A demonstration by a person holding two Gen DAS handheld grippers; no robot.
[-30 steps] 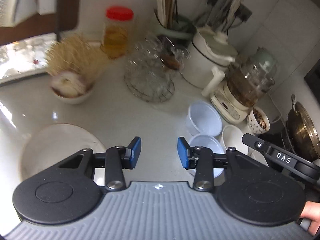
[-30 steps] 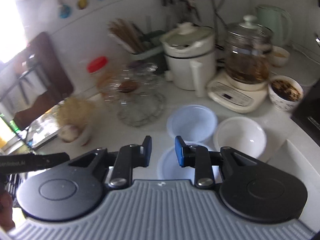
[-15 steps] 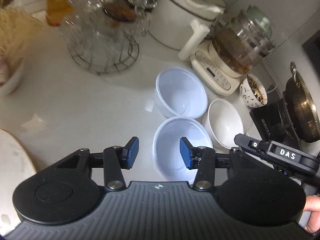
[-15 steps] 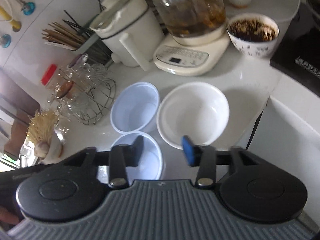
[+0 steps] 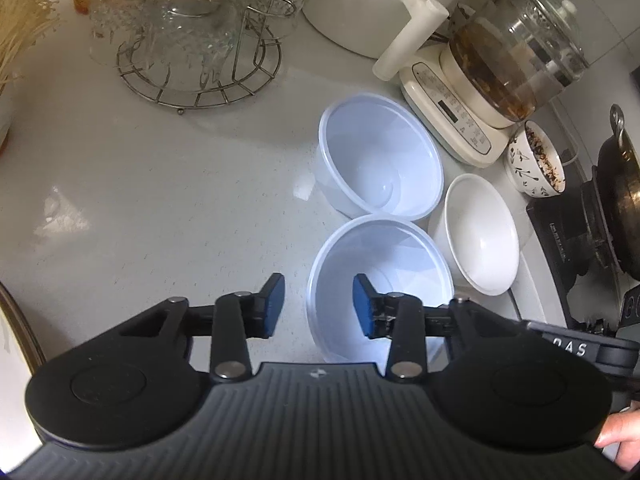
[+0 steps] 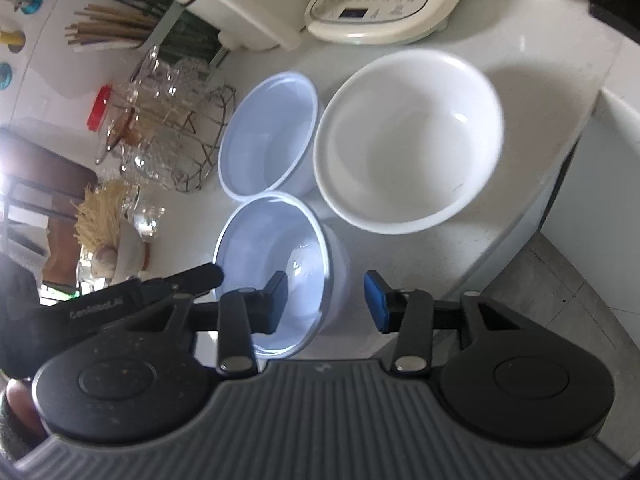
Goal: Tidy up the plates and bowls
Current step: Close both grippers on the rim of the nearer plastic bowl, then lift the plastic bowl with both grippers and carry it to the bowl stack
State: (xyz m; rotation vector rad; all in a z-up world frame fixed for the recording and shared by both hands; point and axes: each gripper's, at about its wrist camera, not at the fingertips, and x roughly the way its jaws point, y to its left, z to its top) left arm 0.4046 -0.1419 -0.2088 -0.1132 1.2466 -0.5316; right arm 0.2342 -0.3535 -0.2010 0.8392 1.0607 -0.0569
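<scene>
Two pale blue plastic bowls and a white ceramic bowl stand close together on the white counter. The near blue bowl (image 5: 380, 276) (image 6: 276, 264) lies just past both grippers. The far blue bowl (image 5: 380, 156) (image 6: 268, 136) stands behind it. The white bowl (image 5: 480, 232) (image 6: 408, 136) is to their right. My left gripper (image 5: 318, 306) is open, its jaws straddling the near bowl's left rim. My right gripper (image 6: 326, 302) is open, its jaws straddling the same bowl's right rim. Both are empty.
A wire rack of glass cups (image 5: 192, 40) (image 6: 168, 128) stands at the back left. A glass kettle on a cream base (image 5: 492, 80), a white cooker (image 5: 360, 0), a patterned bowl of tea leaves (image 5: 536, 160) and a dark wok (image 5: 620, 200) crowd the right. The counter edge (image 6: 552, 184) drops off at right.
Both grippers have moved forward and down toward the near blue bowl, which now looks larger. The right gripper's jaws have opened wider than a second ago.
</scene>
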